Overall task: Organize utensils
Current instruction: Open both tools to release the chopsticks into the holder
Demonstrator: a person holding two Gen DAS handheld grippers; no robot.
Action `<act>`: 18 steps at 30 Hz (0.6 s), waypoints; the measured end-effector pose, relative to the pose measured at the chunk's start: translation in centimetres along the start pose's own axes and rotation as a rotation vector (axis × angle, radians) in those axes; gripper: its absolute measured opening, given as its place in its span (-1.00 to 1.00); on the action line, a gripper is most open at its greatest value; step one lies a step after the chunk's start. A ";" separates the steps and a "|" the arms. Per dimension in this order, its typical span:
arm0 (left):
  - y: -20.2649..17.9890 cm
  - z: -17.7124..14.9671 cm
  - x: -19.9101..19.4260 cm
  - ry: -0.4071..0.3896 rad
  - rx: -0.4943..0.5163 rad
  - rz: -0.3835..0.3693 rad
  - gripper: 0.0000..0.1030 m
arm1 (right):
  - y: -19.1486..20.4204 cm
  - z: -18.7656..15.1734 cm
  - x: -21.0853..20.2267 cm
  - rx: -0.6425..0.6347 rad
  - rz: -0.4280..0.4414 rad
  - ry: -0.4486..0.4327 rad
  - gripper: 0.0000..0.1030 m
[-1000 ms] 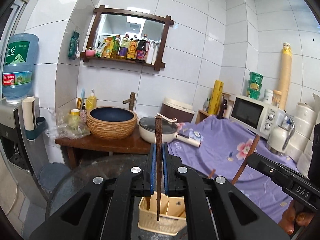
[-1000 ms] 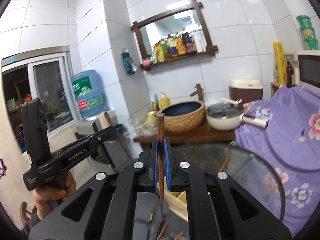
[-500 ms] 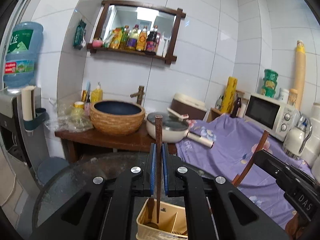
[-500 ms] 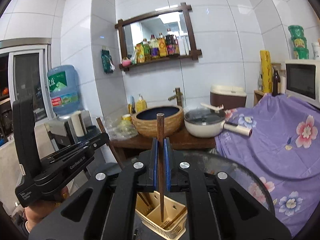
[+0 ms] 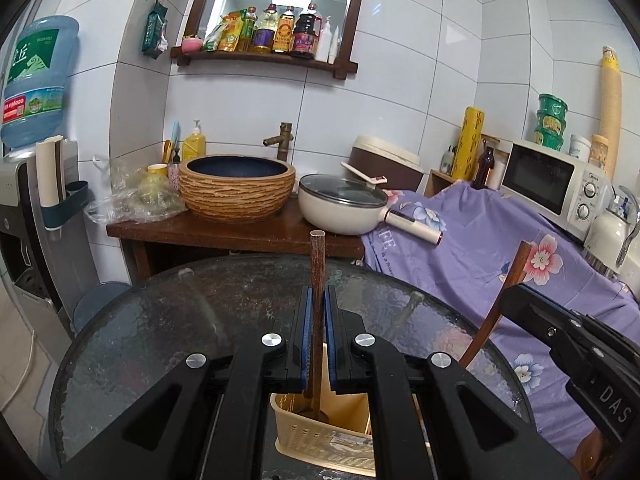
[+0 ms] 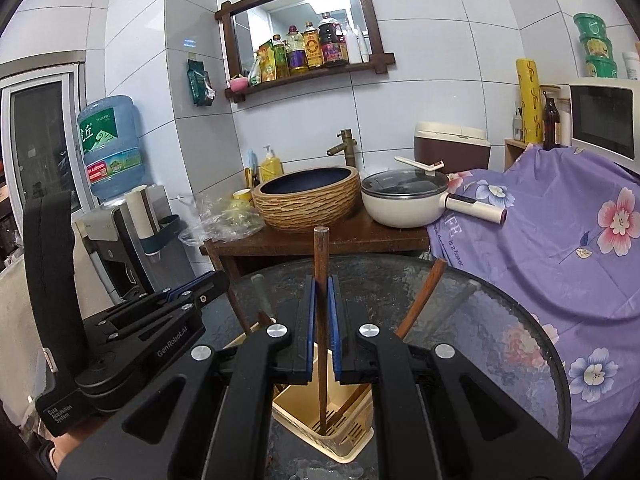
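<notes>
Both grippers are clamping a brown wooden chopstick apiece: the left gripper (image 5: 315, 316) is pinching its chopstick (image 5: 317, 264) upright between the blue pads (image 5: 306, 336), and the right gripper (image 6: 321, 312) is holding a second chopstick (image 6: 321, 264) the same way, jaws fully closed on the stick. Over the last second both hands have been sinking toward the round glass table (image 5: 168, 320); the cream slotted utensil holder (image 5: 320, 436), which sat lower and smaller under the sticks a second ago, is now filling the gap beneath the jaws. In the left wrist view the stick's lower end is dipping inside the holder's rim; in the right wrist view the tip is reaching down near the slotted floor of a compartment of the holder (image 6: 340, 428), where other sticks are already leaning. Seen from the right camera, the left tool is hanging just to the left, black body tilted; from the left camera, the right tool's chopstick is slanting at the right.

That descent suggests the insertion step is nearly finished: the sticks are over, and partly inside, the holder, so release looks like the coming move. Further out, a basin and a lidded pot are sitting on the wooden counter.
</notes>
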State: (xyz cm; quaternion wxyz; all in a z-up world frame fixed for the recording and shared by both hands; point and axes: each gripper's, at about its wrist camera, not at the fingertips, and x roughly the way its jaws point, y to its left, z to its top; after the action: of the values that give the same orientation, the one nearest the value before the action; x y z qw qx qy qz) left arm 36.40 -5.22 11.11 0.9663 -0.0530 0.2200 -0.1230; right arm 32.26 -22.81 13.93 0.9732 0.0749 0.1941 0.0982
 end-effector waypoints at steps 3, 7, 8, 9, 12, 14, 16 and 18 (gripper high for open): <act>0.1 -0.5 0.8 0.025 0.006 0.006 -0.88 | -0.2 -0.4 0.3 0.005 -0.005 0.010 -0.86; 0.0 -1.0 1.0 0.019 0.022 0.025 -0.88 | -0.5 -0.5 0.2 0.008 -0.012 0.003 -0.86; 0.0 -1.0 1.0 0.022 0.023 0.019 -0.88 | -0.6 -0.5 0.3 0.009 -0.009 0.003 -0.86; 0.0 -0.9 1.0 0.026 0.024 0.015 -0.88 | -0.6 -0.5 0.3 0.010 0.002 0.004 -0.86; 0.1 -0.7 0.8 0.037 0.016 -0.007 -0.83 | -0.5 -0.6 0.0 -0.017 0.021 -0.004 -0.86; 0.4 -0.8 0.0 0.022 0.014 -0.013 -0.46 | -0.1 -1.0 -0.4 -0.039 0.024 -0.008 -0.85; 0.7 -1.0 -1.0 -0.001 0.008 -0.015 0.19 | 0.3 -1.5 -0.7 -0.051 0.021 -0.001 -0.64; 1.4 -1.4 -2.2 -0.039 -0.009 -0.015 0.48 | 0.2 -2.3 -1.5 -0.042 0.017 -0.012 0.51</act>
State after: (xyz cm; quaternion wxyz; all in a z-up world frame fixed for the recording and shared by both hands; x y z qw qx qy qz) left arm 34.17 -3.42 10.53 0.9691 -0.0613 0.2014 -0.1283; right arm 29.94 -22.68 12.39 0.9749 0.0567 0.1854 0.1098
